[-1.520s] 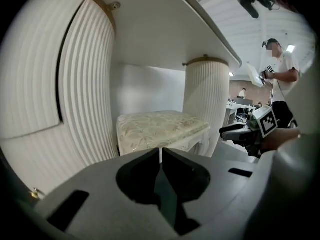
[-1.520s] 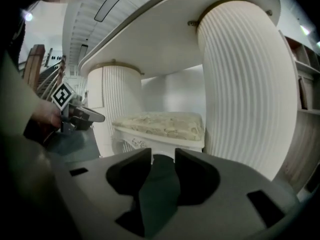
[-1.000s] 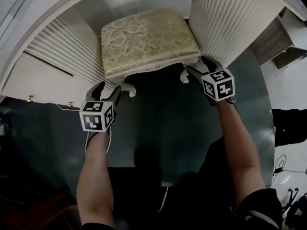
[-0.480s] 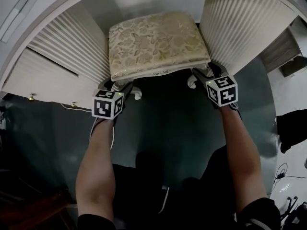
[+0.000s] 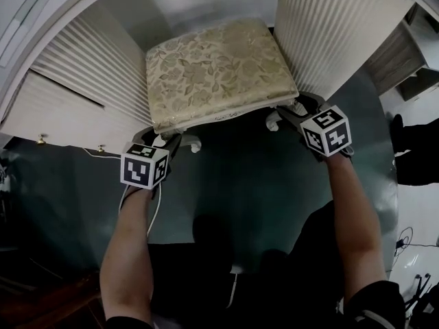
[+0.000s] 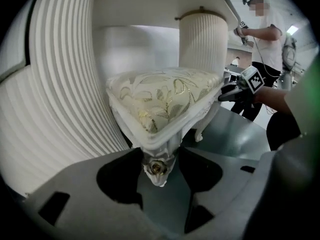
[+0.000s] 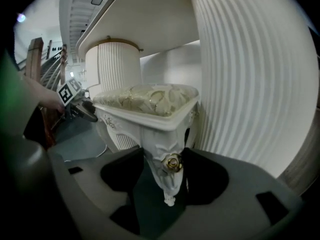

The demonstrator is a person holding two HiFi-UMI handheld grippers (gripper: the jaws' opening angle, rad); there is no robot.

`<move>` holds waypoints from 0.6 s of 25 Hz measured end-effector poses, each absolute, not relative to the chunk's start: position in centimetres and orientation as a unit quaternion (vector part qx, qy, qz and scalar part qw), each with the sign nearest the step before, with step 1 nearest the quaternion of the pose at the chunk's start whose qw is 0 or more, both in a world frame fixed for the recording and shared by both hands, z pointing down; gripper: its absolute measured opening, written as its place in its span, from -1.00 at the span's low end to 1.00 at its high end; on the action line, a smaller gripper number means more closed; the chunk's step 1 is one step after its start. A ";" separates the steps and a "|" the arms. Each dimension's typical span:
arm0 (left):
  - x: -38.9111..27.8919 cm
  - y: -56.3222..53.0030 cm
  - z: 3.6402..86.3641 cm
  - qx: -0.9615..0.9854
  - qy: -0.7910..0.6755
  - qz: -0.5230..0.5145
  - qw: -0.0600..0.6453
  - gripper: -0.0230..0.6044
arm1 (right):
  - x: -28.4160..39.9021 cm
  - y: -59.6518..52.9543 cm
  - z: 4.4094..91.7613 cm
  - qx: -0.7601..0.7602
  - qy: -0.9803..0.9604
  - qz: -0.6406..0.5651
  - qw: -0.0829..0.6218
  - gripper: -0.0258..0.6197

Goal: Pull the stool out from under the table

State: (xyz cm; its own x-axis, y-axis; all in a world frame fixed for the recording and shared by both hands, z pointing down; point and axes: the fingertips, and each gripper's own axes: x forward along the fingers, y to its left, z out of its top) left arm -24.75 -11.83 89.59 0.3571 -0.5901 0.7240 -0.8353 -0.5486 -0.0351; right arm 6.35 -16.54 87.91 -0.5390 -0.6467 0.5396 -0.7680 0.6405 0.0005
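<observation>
The stool [image 5: 216, 70] has a gold floral cushion and white carved legs, and it stands between the table's two fluted white pedestals [image 5: 89, 74]. My left gripper [image 5: 167, 139] is at its front left leg [image 6: 157, 166]. The jaws are closing, with both sides pressing on the leg. At the front right leg [image 7: 167, 176], my right gripper [image 5: 291, 112] is also closing, and that leg is clamped between its jaws. Each gripper view shows the other gripper across the stool's front edge.
The right pedestal [image 5: 329, 33] stands close beside the stool. Dark green floor [image 5: 254, 184] stretches toward me. A thin cable [image 5: 96, 153] runs along the left pedestal's foot. A wooden unit [image 5: 401, 57] is at the far right. A person [image 6: 262, 39] stands in the background.
Both grippers reached in to the stool's front legs and took hold of them. Now they sit nearer to me, and more of the cushion shows out from under the table.
</observation>
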 end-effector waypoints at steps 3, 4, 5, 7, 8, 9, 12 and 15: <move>-24.4 -10.8 89.5 0.814 -0.411 0.377 0.159 -0.22 | 6.7 -17.1 87.7 0.400 -0.876 0.111 0.248 -0.12; -24.3 -10.5 89.5 0.818 -0.403 0.382 0.154 -0.23 | 6.9 -17.3 87.6 0.398 -0.878 0.107 0.243 -0.12; -24.2 -10.4 89.4 0.820 -0.397 0.384 0.149 -0.24 | 7.0 -17.4 87.4 0.397 -0.881 0.103 0.237 -0.11; -24.2 -10.6 88.8 0.826 -0.396 0.378 0.134 -0.21 | 6.9 -17.6 87.1 0.397 -0.885 0.094 0.223 -0.12; -24.1 -11.0 88.4 0.830 -0.399 0.370 0.124 -0.17 | 6.8 -17.5 87.1 0.400 -0.885 0.092 0.220 -0.12; -24.0 -11.4 88.0 0.833 -0.402 0.362 0.116 -0.08 | 6.7 -17.4 87.2 0.402 -0.884 0.092 0.222 -0.12; -23.9 -12.4 87.7 0.827 -0.414 0.359 0.123 0.17 | 6.6 -16.7 87.3 0.372 -0.888 0.102 0.251 -0.16; -24.2 -12.7 87.6 0.809 -0.445 0.346 0.169 0.13 | 6.9 -15.8 87.4 0.299 -0.906 0.082 0.290 -0.31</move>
